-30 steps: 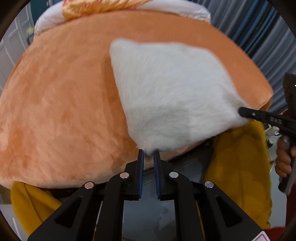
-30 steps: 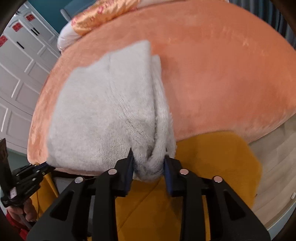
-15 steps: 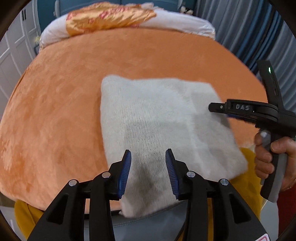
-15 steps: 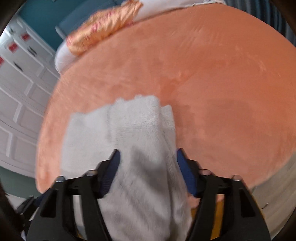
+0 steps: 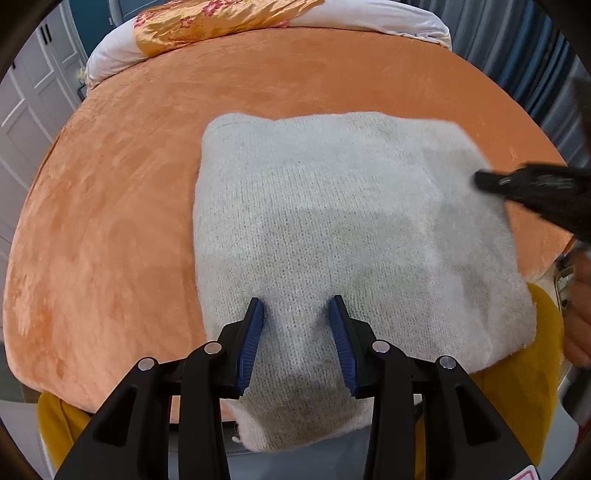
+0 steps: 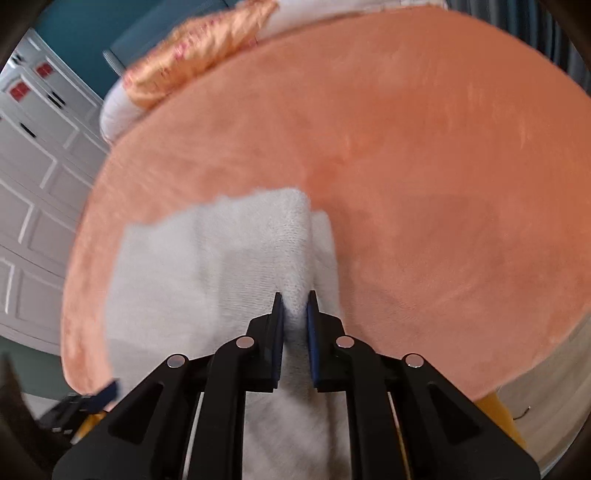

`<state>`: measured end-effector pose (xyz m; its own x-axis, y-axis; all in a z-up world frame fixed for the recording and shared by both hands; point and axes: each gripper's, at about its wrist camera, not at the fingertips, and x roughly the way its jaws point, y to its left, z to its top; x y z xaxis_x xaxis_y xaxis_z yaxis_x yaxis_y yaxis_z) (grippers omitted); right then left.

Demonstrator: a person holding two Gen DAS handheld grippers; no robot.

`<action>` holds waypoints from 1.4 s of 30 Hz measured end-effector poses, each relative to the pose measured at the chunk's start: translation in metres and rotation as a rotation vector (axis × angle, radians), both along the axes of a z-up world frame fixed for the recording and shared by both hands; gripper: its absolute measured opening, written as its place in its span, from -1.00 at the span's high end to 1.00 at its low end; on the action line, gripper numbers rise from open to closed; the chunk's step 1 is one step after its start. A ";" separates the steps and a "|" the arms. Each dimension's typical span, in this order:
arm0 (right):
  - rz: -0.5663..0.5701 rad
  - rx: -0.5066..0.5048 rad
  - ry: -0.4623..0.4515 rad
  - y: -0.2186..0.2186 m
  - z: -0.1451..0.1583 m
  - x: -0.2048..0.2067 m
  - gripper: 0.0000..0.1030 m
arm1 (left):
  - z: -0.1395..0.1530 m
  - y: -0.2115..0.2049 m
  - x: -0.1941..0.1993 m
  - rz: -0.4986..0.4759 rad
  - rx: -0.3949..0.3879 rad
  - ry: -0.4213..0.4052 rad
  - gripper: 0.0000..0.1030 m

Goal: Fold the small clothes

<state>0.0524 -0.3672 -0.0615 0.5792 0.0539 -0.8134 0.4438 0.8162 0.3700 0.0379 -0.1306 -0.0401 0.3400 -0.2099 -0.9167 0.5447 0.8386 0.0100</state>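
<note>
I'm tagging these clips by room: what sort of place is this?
Probably a bedroom: an orange plush bedspread, a floral gold satin pillow at its far end, and white panelled wardrobe doors alongside.

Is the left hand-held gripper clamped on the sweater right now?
No: the left hand-held gripper stands open over the sweater, with knit showing across the wide gap between its blue pads.

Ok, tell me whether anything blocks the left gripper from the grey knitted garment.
Nothing visible does. The left gripper hangs open directly over the folded grey knitted garment on the orange plush blanket; the right gripper pinches its other edge.
</note>
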 end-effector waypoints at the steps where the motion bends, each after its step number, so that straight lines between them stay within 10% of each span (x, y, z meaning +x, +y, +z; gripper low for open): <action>1: 0.005 -0.013 -0.021 0.006 0.010 -0.007 0.77 | 0.000 -0.001 0.000 0.002 0.001 0.000 0.29; 7: 0.161 -0.030 -0.060 0.065 0.035 -0.047 0.77 | -0.002 -0.002 0.001 -0.004 0.011 -0.008 0.27; 13: 0.221 -0.063 0.218 0.098 -0.055 -0.047 0.88 | 0.004 0.006 -0.002 -0.003 -0.014 0.016 0.22; 22: 0.284 -0.022 -0.030 0.113 0.043 -0.029 0.77 | 0.033 0.077 0.005 0.146 -0.086 0.026 0.22; 27: 0.379 -0.032 0.136 0.158 -0.025 0.026 0.87 | 0.028 0.097 0.009 0.196 -0.081 0.052 0.22; 30: 0.405 -0.122 0.126 0.174 -0.016 0.026 0.87 | 0.034 0.096 0.007 0.187 -0.097 0.045 0.22; 35: 0.325 -0.140 0.008 0.147 0.039 0.003 0.78 | 0.036 0.075 0.001 0.132 -0.115 0.042 0.18; 40: 0.208 -0.122 0.205 0.101 -0.030 0.000 0.84 | 0.035 0.034 -0.013 0.037 -0.103 0.035 0.18; 42: 0.182 -0.071 0.149 0.096 -0.021 -0.008 0.84 | 0.033 0.022 -0.017 0.006 -0.090 0.025 0.18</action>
<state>0.0439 -0.2710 -0.0827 0.4388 0.0859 -0.8945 0.3326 0.9092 0.2505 0.0207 -0.1088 -0.0066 0.3183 -0.2896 -0.9027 0.5388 0.8387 -0.0791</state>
